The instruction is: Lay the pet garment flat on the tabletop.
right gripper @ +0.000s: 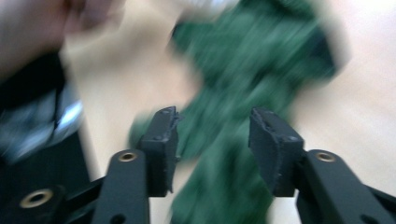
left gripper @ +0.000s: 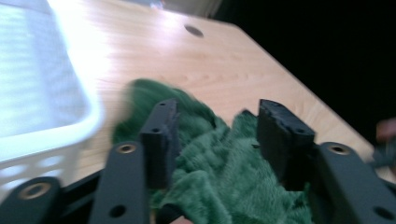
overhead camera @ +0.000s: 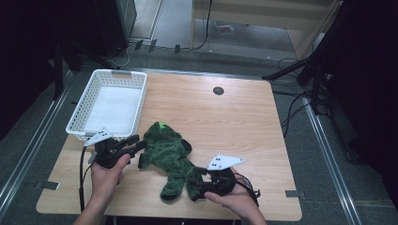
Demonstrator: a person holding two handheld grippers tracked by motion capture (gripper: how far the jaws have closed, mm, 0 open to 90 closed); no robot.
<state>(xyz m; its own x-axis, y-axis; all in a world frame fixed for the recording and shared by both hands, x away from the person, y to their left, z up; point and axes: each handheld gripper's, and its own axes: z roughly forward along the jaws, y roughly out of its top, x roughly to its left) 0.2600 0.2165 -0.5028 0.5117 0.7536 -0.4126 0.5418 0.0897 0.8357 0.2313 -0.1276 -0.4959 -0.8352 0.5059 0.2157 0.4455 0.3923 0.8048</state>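
Observation:
A crumpled green fleece garment (overhead camera: 166, 152) lies on the wooden table (overhead camera: 230, 126) near its front edge. My left gripper (overhead camera: 136, 143) points at the garment's left side. In the left gripper view the jaws stand apart (left gripper: 217, 126) with the green fabric (left gripper: 219, 182) under and between them, and the pads are not pressing on it. My right gripper (overhead camera: 197, 180) is at the garment's lower right end. In the blurred right gripper view the jaws stand apart (right gripper: 215, 130) over the green fabric (right gripper: 252, 60).
A white perforated basket (overhead camera: 75, 124) stands at the table's left rear, close behind my left gripper, and its rim (left gripper: 70, 135) shows in the left gripper view. A round cable hole (overhead camera: 218, 90) sits at the far middle. Bare wood lies to the right.

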